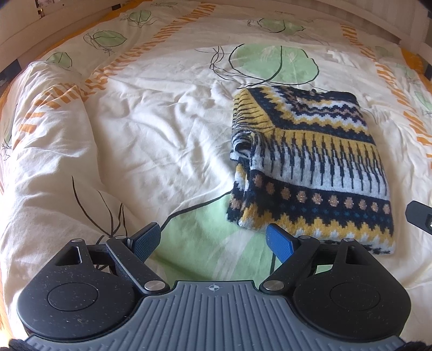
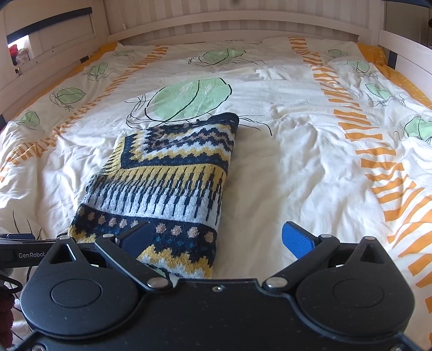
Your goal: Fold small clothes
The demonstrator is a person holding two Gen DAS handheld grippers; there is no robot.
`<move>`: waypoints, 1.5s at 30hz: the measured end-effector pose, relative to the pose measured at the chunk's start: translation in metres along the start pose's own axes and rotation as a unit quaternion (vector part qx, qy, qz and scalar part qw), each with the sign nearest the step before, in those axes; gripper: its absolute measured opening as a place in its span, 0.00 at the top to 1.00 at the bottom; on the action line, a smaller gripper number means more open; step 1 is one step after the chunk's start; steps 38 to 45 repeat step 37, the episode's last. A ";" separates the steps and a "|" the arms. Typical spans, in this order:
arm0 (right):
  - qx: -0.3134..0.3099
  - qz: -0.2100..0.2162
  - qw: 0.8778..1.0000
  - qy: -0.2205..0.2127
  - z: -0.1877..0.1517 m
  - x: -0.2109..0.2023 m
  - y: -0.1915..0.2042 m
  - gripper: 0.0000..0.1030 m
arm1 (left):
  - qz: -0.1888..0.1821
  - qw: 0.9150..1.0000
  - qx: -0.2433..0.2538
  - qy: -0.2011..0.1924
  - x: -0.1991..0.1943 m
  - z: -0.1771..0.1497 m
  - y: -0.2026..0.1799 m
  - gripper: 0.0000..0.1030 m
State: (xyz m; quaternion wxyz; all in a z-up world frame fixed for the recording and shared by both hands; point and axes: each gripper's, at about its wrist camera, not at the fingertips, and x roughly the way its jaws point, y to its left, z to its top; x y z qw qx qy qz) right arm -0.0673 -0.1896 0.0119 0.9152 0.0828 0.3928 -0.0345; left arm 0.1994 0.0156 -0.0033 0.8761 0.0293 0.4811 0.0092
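A knitted sweater (image 1: 310, 162) in navy, yellow and grey patterns lies folded into a compact rectangle on the bed cover. My left gripper (image 1: 213, 240) is open near its lower left corner, with bare cover between the blue pads (image 1: 279, 243). In the right wrist view the same sweater (image 2: 167, 183) lies ahead and to the left. My right gripper (image 2: 217, 239) is open above the sweater's near right corner, its left fingertip over the knit and its right fingertip over the cover. Neither gripper holds anything.
The bed cover (image 1: 135, 140) is cream with green leaves and orange stripes, and it is wrinkled. A white wooden bed frame (image 2: 243, 24) runs along the far side. The other gripper's tip (image 1: 419, 214) shows at the right edge of the left wrist view.
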 end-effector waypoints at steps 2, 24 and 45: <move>0.000 0.001 1.000 0.001 0.000 0.001 0.000 0.01 | 0.000 1.000 0.000 0.001 0.001 0.001 0.000 0.18; 0.007 0.012 1.000 0.010 0.000 0.005 0.002 0.01 | -0.001 1.000 0.002 0.007 0.003 0.000 -0.002 0.18; 0.009 0.014 1.000 0.012 0.000 0.007 0.001 0.01 | -0.002 1.000 0.006 0.007 0.002 0.001 -0.003 0.18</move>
